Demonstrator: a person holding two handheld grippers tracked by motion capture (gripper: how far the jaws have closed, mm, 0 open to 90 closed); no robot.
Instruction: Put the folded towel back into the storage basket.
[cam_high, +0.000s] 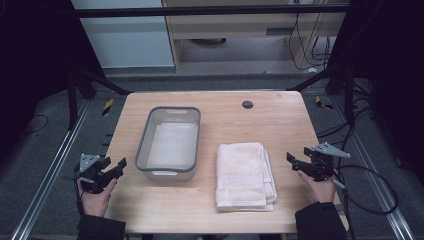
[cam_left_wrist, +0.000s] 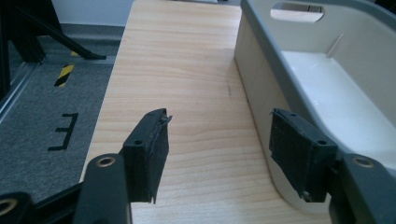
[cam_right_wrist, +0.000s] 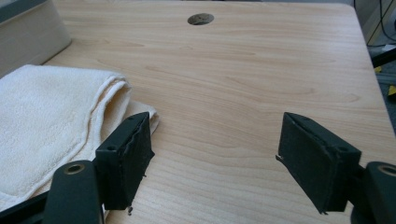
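Towel (cam_high: 245, 175): lay folded flat on the table (cam_high: 280, 125), toward the near right, just beside the bin and apart from it; not held by either gripper.
Bin (cam_high: 170, 143): grey-rimmed tub with a white floor stood left of the towel, long side running away from the person, 1 handle slot visible at the far end in the left gripper view (cam_left_wrist: 297, 11); nothing lay inside.
Right gripper (cam_high: 296, 161): hovered at the right table edge, near the towel's right side; jaws stood wide apart with nothing between them. In the right gripper view the towel's folded edge (cam_right_wrist: 116, 88) sat just ahead of the left jaw.
Left gripper (cam_high: 116, 166): hovered at the left table edge beside the bin's near-left corner; jaws spread, nothing gripped, 1 jaw close to the bin wall (cam_left_wrist: 254, 79).
Step judged: approach to the towel, likely for placing in the bin.
Advice, grip: the right gripper should take all stacked layers at the folded edge, not the top ply alone, or the bundle may unfold on lifting.
Advice, support: the left gripper could pinch the opposite edge so the fold stays square.
Advice, clearance: lift above the bin rim before moving across.
Risk: the soft cloth could sag and catch the rim.
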